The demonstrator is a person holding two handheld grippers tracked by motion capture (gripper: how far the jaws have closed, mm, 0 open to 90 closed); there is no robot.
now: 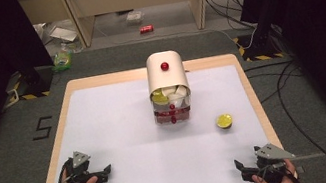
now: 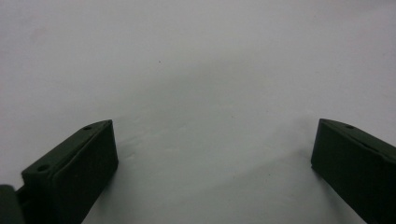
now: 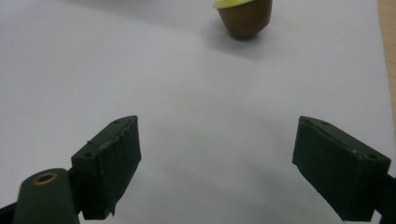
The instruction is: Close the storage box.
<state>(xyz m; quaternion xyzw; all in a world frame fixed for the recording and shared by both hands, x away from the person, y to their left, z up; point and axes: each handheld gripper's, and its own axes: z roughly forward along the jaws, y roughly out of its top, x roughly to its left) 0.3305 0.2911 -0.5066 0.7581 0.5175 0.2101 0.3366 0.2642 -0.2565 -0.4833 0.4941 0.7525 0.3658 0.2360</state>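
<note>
- From high up, we are looking down at a white table (image 1: 122, 129). Our left gripper (image 1: 105, 172) is resting near the front left corner. Our right gripper (image 1: 240, 166) is resting near the front right corner. Both are holding nothing.
- A small brown cup with a yellow top (image 1: 224, 121) is sitting on the right side of the table. It is lying ahead of our right gripper and a tiny bit to its left. Our right hand is much nearer to it than our left hand.
- A cream box with a round lid and a red knob (image 1: 167, 78) is standing in the middle, farther back. White and yellow things are peeking out of it.
- In the left gripper view, our two black jaws are spreading wide apart over the bare white table (image 2: 196, 93).
- In the right gripper view, our jaws are also spreading wide. The small cup (image 3: 244, 16) is standing upright straight ahead, well apart from the jaws, so we think the right gripper should be reaching forward for it.
</note>
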